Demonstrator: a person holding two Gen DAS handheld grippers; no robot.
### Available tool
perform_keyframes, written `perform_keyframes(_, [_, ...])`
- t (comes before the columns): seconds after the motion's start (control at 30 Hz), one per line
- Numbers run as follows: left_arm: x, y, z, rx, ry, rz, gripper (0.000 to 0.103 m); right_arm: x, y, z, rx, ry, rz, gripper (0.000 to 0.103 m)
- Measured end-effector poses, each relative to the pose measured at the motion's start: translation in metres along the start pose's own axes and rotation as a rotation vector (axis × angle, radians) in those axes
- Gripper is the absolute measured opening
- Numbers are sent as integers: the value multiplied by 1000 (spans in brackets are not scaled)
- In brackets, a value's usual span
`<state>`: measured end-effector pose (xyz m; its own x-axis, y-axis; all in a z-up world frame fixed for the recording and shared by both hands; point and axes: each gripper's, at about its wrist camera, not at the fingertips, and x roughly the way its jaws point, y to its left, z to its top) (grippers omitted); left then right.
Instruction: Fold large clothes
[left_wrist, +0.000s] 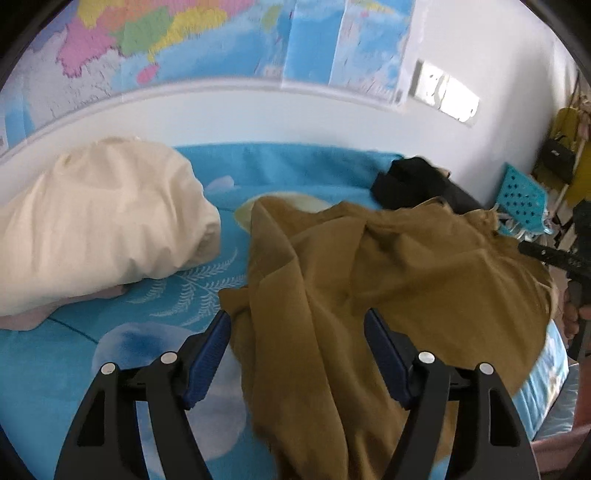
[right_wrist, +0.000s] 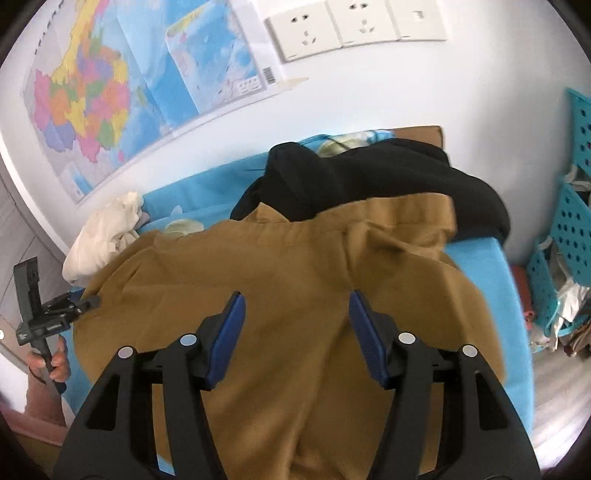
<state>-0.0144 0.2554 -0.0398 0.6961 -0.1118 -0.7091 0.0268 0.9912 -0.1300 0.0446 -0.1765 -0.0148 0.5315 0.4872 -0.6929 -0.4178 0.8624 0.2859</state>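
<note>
Two grippers hung over one brown garment (right_wrist: 295, 280) spread in loose folds on a blue bed (left_wrist: 92, 350). Nearest, the left gripper (left_wrist: 297, 325) stood with its jaws spread, both blue pads clear of the cloth; the garment's rumpled left edge lay below and between them, running on under the right finger. The right gripper (right_wrist: 297, 308) was likewise spread wide, pinching nothing, with the broad middle of the garment lying flat beneath the gap. In the right wrist view a hand (right_wrist: 55, 363) held the left gripper's handle at the garment's left edge. Beyond the garment, a black garment (right_wrist: 369, 177) lay heaped at its far end, touching and partly covered by the brown collar, so it crowded that side. A cream bundle (left_wrist: 103, 221) sat to the left on the bed, apart from the brown cloth. Teal baskets (right_wrist: 576, 229) stood off the bed's right side. Farthest, a map (right_wrist: 92, 96) and sockets (right_wrist: 354, 26) hung on the white wall.
</note>
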Motion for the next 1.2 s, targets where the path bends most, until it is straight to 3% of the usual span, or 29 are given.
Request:
perform_keyframes(0.07, [-1,0,-6,3,2,-8,72,9,-13,-9,26,38,-41,55])
perform_keyframes(0.13, [10,4,-13,-17,45,11,64,24,-32,-17,93,68,-36,46])
perform_keyframes(0.2, [24,16,-19,-83,81,-29,65,32,-44,-20,112,50,-2,43])
perform_keyframes(0.3, [29,23,-23,-126,69,-42,72,32,-45,-19,133,49,-5,41])
perform_keyframes(0.4, [30,24,-24,-156,79,-38,74,27,-40,-20,131,52,-28,42])
perform_keyframes(0.5, [16,12,-23,-117,54,29,72,3,-27,-22,122,0,-31,49])
perform_keyframes(0.63, [-14,1,-26,-90,4,11,72,-33,13,-32,7,-73,34,55])
perform_keyframes(0.7, [-30,-7,-29,-85,-37,-32,72,-35,36,-41,-67,-62,55,56])
perform_keyframes(0.8, [-31,-17,-37,-58,-24,-36,72,-17,53,-58,-138,6,31,56])
perform_keyframes(0.87, [-23,-17,-45,-44,10,11,72,-1,51,-66,-129,27,12,56])
perform_keyframes(0.9, [-14,-12,-49,-77,46,-17,72,1,49,-68,-127,24,10,55])
perform_keyframes(1.03, [-2,0,-56,-163,63,-75,76,2,52,-70,-133,26,-13,56])
perform_keyframes(1.17, [-9,-1,-57,-174,54,-50,77,-14,43,-66,-20,39,66,57])
perform_keyframes(1.2, [-13,-2,-59,-170,49,-36,78,-20,39,-66,12,36,95,63])
